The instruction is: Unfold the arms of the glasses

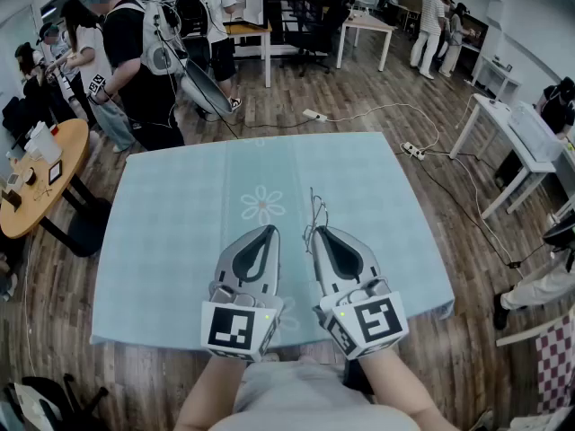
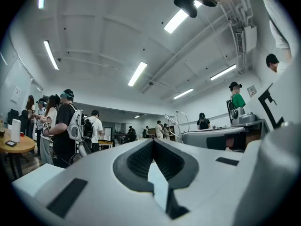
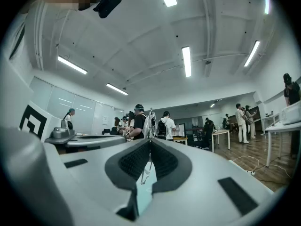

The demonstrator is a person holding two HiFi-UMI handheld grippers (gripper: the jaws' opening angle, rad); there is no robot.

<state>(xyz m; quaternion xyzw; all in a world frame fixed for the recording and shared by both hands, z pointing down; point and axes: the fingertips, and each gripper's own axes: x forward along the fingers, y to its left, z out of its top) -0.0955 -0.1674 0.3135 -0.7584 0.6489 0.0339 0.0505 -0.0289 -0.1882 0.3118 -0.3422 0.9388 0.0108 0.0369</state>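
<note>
Pale blue table (image 1: pixel 171 232) under 2 grippers, people (image 1: pixel 135 52) beyond; left gripper (image 1: pixel 269 232) closed empty, right gripper (image 1: pixel 317 232) pinches glasses (image 1: pixel 314 209) at its tips.

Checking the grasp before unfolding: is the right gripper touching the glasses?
Touching. In the right gripper view, the right gripper has its jaws closed on the thin wire frame of the glasses.

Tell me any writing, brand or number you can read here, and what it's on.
No readable words or numbers anywhere.
On the left gripper and right gripper: black-and-white square patterns only, no letters.
On the round table, small cards: too small to read.
</note>
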